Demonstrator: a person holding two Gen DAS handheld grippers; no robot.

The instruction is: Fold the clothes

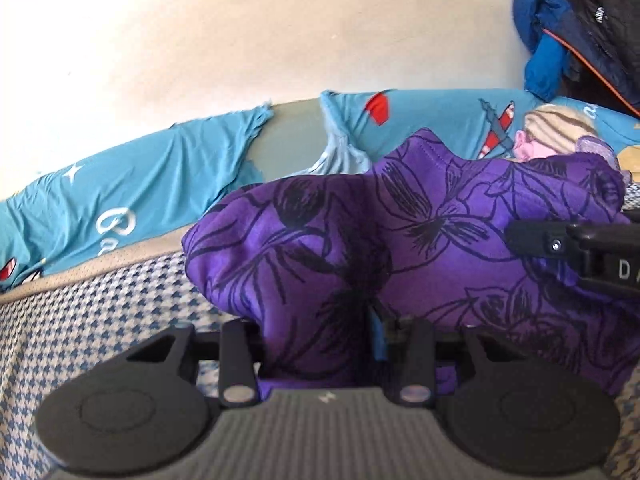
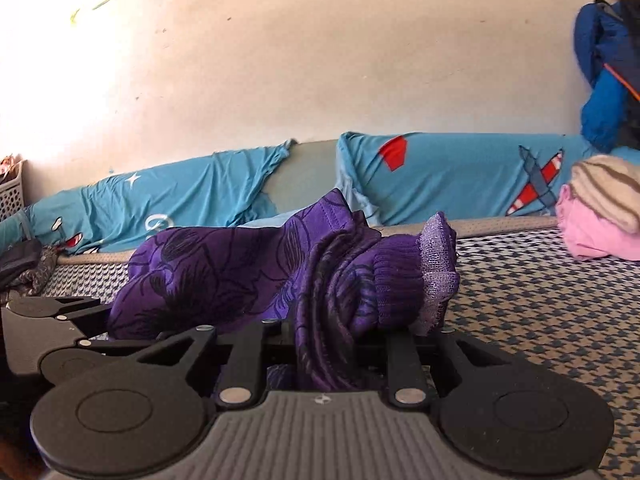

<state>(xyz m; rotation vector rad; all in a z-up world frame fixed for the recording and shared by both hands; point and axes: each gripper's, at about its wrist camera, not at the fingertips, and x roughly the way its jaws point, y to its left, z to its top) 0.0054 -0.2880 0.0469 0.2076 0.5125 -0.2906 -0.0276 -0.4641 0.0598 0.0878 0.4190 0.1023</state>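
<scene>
- Left wrist view: my left tool (image 1: 376, 332) is clamped on a gathered fold of the purple flowered garment (image 1: 400, 232), with cloth bunched right between its fingers.
- Right wrist view: my right tool (image 2: 328, 344) is closed on a thick pleated bundle of the same garment, just beside its ribbed cuff (image 2: 400, 280) with the pale lace trim.
- Both tools sit close together along the garment's near edge. The garment is heaped on the checked bed cover (image 2: 540, 300), humped up rather than flat.
- My judgement: this is a fold or carry in progress, with both ends gripped. Whether I am gathering the piece to spread it or bringing one half over the other, these views do not settle.
- Whatever follows calls for both grips to hold evenly. The fabric looks slippery and thick where it is pleated, so a layer could slide out of the right tool.
- Other clothes, pink and striped, lie piled (image 2: 600, 216) at the far right of the bed. A blue jacket (image 2: 600, 80) hangs above them.
- Writing: the right tool's side shows "DA" (image 1: 628, 270), cut off by the frame. White lettering on the turquoise sheet (image 1: 116, 224) and a logo on the dark bag (image 1: 600, 12) are both unreadable.
</scene>
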